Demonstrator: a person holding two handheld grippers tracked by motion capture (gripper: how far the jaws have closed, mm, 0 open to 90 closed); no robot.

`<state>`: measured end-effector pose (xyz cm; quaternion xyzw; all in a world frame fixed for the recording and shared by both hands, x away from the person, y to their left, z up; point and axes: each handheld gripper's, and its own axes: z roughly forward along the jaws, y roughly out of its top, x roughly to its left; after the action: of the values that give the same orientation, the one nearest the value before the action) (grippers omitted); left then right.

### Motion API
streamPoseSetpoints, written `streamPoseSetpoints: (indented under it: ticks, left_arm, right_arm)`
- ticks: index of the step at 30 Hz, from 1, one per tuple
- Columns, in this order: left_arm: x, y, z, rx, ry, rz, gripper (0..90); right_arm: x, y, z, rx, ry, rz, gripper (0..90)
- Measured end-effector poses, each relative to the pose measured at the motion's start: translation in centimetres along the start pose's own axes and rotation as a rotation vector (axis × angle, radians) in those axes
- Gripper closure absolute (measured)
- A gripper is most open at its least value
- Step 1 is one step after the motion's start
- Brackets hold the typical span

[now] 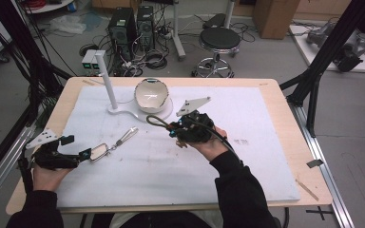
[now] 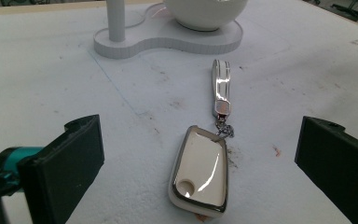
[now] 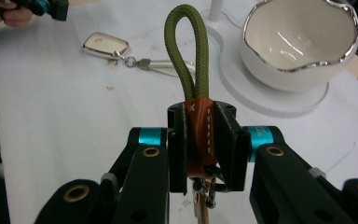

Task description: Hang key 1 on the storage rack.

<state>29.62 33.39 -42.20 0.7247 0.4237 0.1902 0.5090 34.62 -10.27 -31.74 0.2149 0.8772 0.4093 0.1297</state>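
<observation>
- Two grippers are working: the right gripper point(image 3: 200, 140) is clamping the brown leather tab of an olive cord keyring point(image 3: 189, 51), holding it above the table just in front of the bowl point(image 3: 303, 42).
- Its loop is pointing toward the white post point(image 1: 105, 78) beside the bowl; the long axis is running along the jaws.
- Judgement: keep the loop open and level for threading over the post.
- The left gripper point(image 2: 200, 163) is standing spread around the key fob point(image 2: 200, 170), well short of the bowl, not touching.
</observation>
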Motion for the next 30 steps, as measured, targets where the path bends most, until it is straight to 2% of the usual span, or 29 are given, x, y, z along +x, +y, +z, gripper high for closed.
streamPoseSetpoints:
  ticks: [11,15,30]
  left_arm:
    - [-0.1,0.0,0.0,0.0,-0.002,0.006,1.7]
    - [-0.1,0.0,0.0,0.0,-0.004,0.007,1.7]
    - [-0.1,0.0,0.0,-0.002,-0.007,0.009,1.7]
  right_arm:
    - [-0.3,3.5,2.3,-0.007,0.007,-0.018,75.9]
    - [-0.7,4.2,2.6,-0.019,0.017,-0.006,76.0]
    - [-1.8,7.6,3.5,-0.016,0.001,-0.014,76.0]
